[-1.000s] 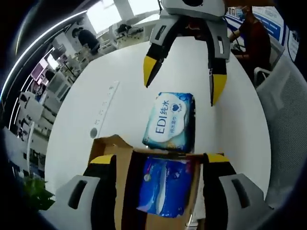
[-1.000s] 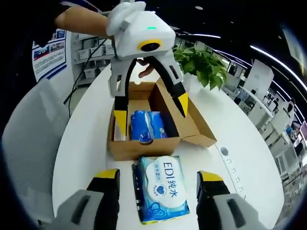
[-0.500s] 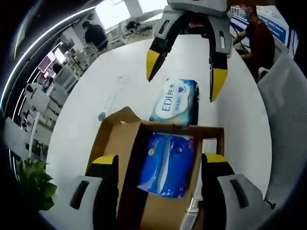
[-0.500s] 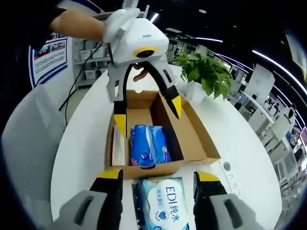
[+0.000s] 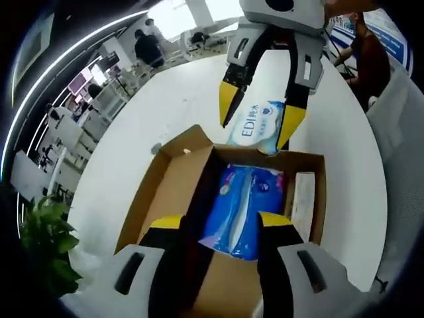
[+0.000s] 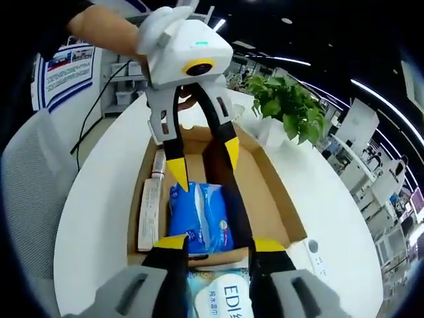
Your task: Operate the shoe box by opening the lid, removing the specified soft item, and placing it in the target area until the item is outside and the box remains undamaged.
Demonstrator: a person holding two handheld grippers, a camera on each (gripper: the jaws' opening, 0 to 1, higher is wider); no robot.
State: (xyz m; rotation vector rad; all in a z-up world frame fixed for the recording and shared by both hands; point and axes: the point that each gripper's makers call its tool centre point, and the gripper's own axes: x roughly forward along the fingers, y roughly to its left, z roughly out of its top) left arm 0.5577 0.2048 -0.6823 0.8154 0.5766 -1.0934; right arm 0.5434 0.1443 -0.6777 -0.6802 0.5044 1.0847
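1. Now both cameras have drawn in over the box (image 5: pixel 173 199): a second ago the left hand-held gripper (image 5: pixel 213 233) looked mostly at the white pack (image 5: pixel 261 127) on the worktop (image 5: pixel 165 112), and at present its view takes in the whole open carton, flap folded out to the left.
2. Meanwhile the right hand-held gripper (image 6: pixel 213 250) has moved toward the box too; the white pack, which lay in full sight between its jaws a second ago, now shows just its top edge (image 6: pixel 228 291) at the near side of that view, just beside the box's near wall.
3. Both sets of jaws have narrowed since a second ago. The left one stands part open and holds nothing, above the blue pack (image 5: pixel 246 207). The right one, seen from the left gripper view (image 5: pixel 260 118), is likewise part open and holds nothing, its yellow tips straddling the white pack without a visible grip.
4. As for the task's things: the white pack lies on the worktop outside the box, touching or nearly touching its wall; the blue pack is still inside, beside a slim white carton (image 6: pixel 150 213) along one wall.
5. My reading: one soft item is already out, the box looks undamaged, and the left hand-held gripper seems poised to go for the blue pack, should that also need removing.
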